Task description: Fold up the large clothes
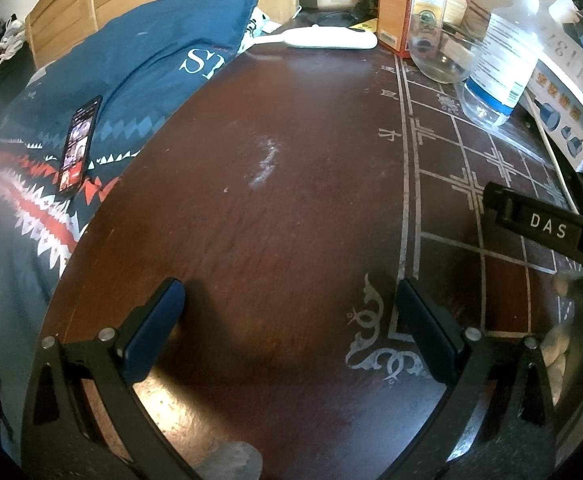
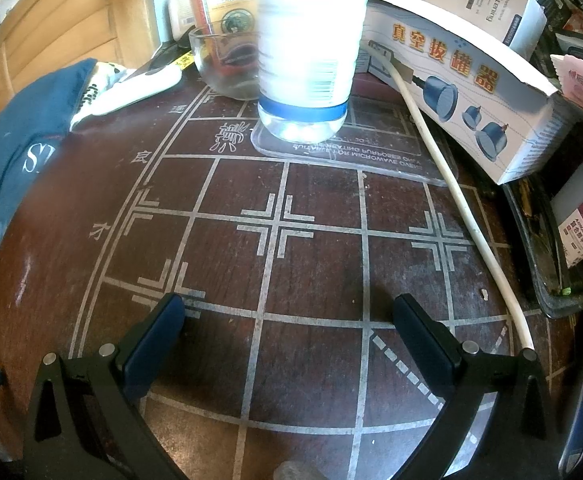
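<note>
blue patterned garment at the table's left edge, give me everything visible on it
The blue garment lies bunched and unfolded at the table's left edge, draping off it. It looks like soft knit or jersey: teal-blue with white lettering, and lower down a zigzag band in red, white and lighter blue. A phone rests on it, screen lit. Neither the left gripper nor the right gripper touches it; both are open.

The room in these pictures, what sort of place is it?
Probably a lived-in home, perhaps a bedroom: a cluttered dark wooden table printed with a Chinese chess board, a folded blue garment, and a water bottle among boxes.
</note>
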